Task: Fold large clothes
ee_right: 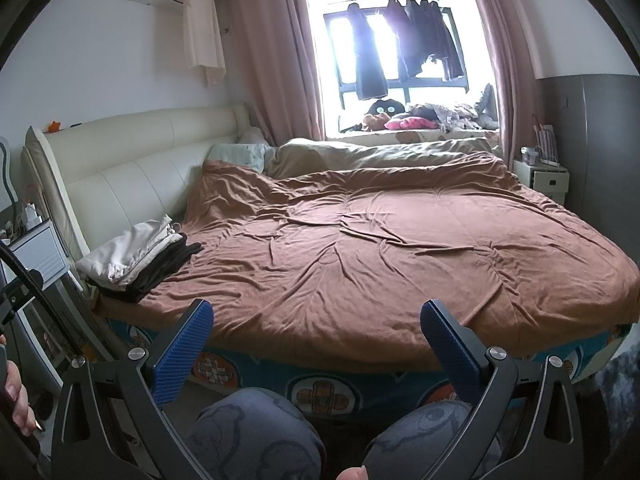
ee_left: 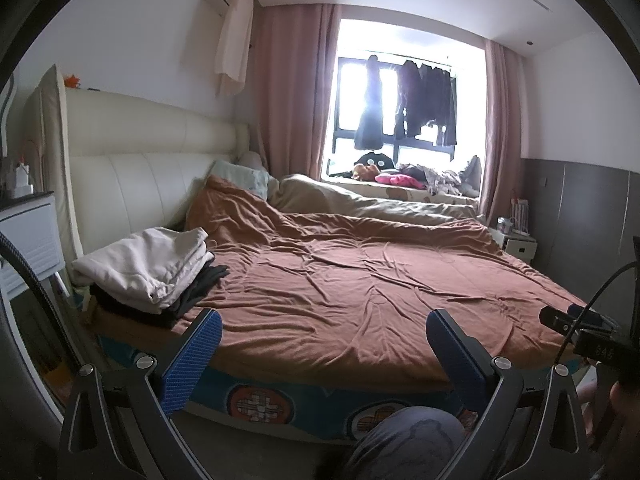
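- Left wrist view: the left gripper (ee_left: pixel 322 354) hangs at the foot edge of the bed (ee_left: pixel 280 400), its two blue fingers (ee_left: pixel 192 360) spread wide and holding nothing.
- Beyond the left fingertip, well apart from it, lies the stack of clothes (ee_left: pixel 148 268): a cream garment (ee_left: pixel 152 260) loosely folded on top of dark garments (ee_left: pixel 192 292), at the corner of the bed near the headboard (ee_left: pixel 140 160).
- Straight ahead, between and beyond the fingers, the brown duvet (ee_left: pixel 360 272) is wrinkled but bare, a broad space for laying a garment flat.
- Judgement: the step in hand looks like fetching the next garment. It would go best to reach left for the cream top layer, pinch it by an edge and not the whole stack, then carry it to the bare middle.
- The bed edge runs just under the fingertips; a bedside cabinet (ee_left: pixel 28 240) stands left of the stack, leaving little room on that side.
- Right wrist view: the right gripper (ee_right: pixel 316 346) also has its blue fingers (ee_right: pixel 452 352) spread apart and empty, above the person's knees (ee_right: pixel 256 436).
- The stack sits far beyond and left of the left fingertip; the open duvet fills everything ahead.
- To the right of the right fingertip the duvet rolls off the rounded bed edge; cloth laid there could slide off, so the centre seems safer.
- Far ahead, a beige quilt (ee_right: pixel 380 152) and the window sill (ee_right: pixel 420 132) crowded with soft toys limit the far side.
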### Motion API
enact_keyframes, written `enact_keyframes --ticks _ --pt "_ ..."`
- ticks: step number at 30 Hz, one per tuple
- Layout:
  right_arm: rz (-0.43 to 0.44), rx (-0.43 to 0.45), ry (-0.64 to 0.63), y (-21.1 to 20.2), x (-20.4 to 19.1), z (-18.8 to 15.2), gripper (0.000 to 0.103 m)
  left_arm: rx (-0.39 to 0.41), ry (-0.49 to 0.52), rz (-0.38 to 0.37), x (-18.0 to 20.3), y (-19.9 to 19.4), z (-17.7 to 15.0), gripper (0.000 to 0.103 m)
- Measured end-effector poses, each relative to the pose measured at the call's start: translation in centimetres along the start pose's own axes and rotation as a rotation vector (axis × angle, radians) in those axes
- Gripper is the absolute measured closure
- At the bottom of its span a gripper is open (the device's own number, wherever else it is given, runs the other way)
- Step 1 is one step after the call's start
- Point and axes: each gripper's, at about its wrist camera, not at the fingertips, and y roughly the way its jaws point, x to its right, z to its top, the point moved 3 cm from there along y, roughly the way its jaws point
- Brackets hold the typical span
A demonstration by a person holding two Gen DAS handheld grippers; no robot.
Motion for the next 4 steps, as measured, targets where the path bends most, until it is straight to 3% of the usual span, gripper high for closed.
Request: enact_keyframes --ticks 4 --pt "0.000 0.002 -0.006 -0.21 -0.27 -0.09 0.000 0.006 -0.003 0.004 0.00 -0.39 0.04 0.000"
